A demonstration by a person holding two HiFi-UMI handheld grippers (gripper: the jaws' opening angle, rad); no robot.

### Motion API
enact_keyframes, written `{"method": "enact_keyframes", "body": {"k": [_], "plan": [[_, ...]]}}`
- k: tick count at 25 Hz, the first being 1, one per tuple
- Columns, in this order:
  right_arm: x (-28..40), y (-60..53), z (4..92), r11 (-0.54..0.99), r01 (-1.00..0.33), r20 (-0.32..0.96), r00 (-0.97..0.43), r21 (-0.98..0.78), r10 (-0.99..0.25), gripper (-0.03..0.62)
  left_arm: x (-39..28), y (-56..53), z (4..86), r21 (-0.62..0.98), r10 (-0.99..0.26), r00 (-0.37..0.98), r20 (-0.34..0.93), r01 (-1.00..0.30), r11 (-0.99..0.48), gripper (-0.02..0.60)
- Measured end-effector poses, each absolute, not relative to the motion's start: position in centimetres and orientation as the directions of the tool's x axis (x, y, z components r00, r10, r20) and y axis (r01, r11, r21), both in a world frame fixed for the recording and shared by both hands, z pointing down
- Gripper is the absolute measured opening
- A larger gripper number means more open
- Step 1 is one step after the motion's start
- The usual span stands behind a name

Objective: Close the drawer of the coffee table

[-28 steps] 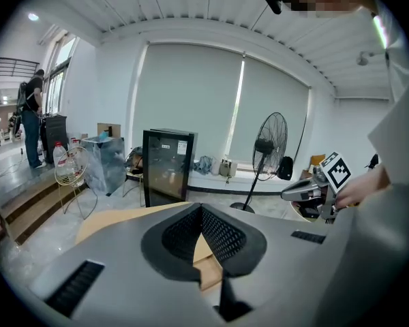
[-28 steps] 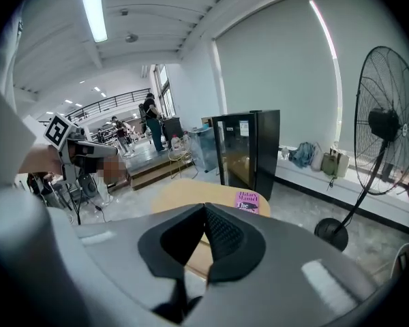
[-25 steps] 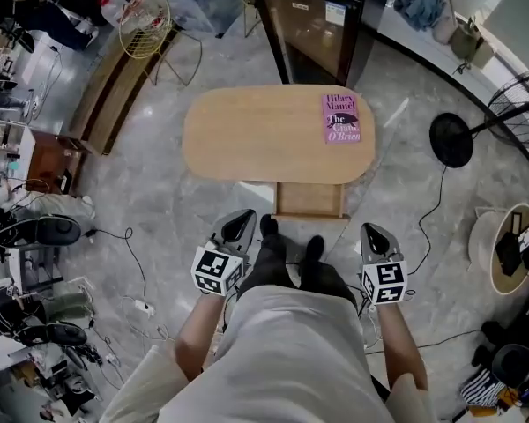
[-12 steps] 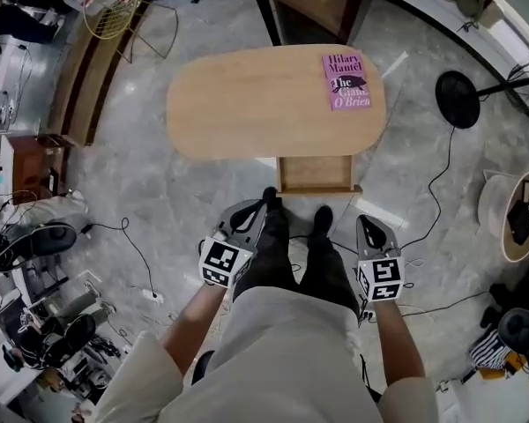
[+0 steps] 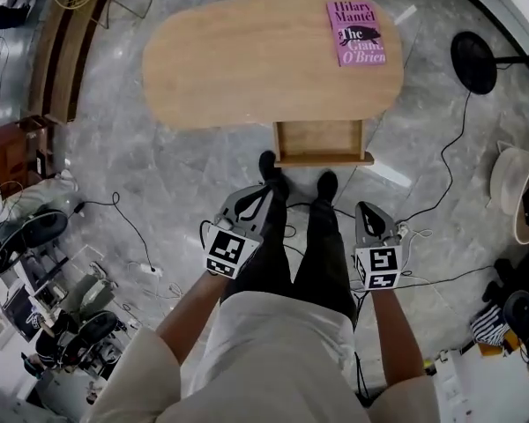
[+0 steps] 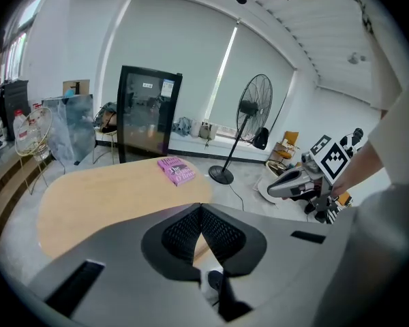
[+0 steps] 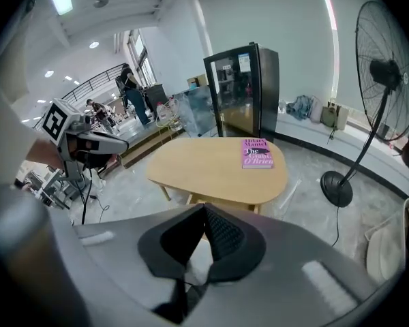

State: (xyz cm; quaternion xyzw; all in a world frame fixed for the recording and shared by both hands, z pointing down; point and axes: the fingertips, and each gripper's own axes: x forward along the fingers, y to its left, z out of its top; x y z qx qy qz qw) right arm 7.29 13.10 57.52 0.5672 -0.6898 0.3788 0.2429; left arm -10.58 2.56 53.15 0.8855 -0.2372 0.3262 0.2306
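The shallow light-wood drawer (image 5: 322,139) stands pulled out from the near long edge of the oval light-wood coffee table (image 5: 247,60), toward its right end. A pink paperback book (image 5: 358,32) lies flat at the table's far right end. The person's black shoes (image 5: 269,166) stand just before the drawer front. The left gripper (image 5: 263,194) and right gripper (image 5: 367,208) hang short of the drawer, outside each leg, both with jaws pressed together on nothing.

Lab-like workspace: marble floor (image 5: 172,179), cluttered equipment (image 5: 26,236), glass-door fridge (image 7: 242,94), pedestal fan (image 7: 385,70).
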Motion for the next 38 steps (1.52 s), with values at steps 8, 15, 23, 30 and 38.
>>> {"method": "enact_keyframes", "body": {"k": [8,15,23,30,38], "plan": [[7.0,13.5,66.4,-0.033,-0.959,0.799,-0.216,-0.282,-0.561,0.011,-11.1,4.4,61.5,0.267,-0.232,0.633,0.738,-0.59,-0.762,0.006],[6.8,14.3,73.3,-0.134,-0.936,0.819,-0.208,-0.325,-0.534,0.011,-11.8,6.2,69.3,0.306,-0.215,0.595,0.775,-0.649,-0.697,0.006],[6.0,14.8,81.4,-0.24,-0.884,0.822,-0.233,-0.402,-0.519,0.009,-11.5,9.2,78.2,0.419,-0.13,0.585,0.801,-0.702,-0.577,0.006],[4.5,15.2,86.4,-0.248,-0.844,0.806,-0.305,-0.475,-0.507,0.009,-11.3,10.5,83.5,0.463,-0.111,0.573,0.812,-0.747,-0.477,0.006],[4.1,16.4,92.7,-0.445,-0.702,0.802,-0.314,-0.557,-0.508,0.009,-11.6,12.1,89.4,0.553,-0.095,0.593,0.799,-0.788,-0.271,0.006]]}}
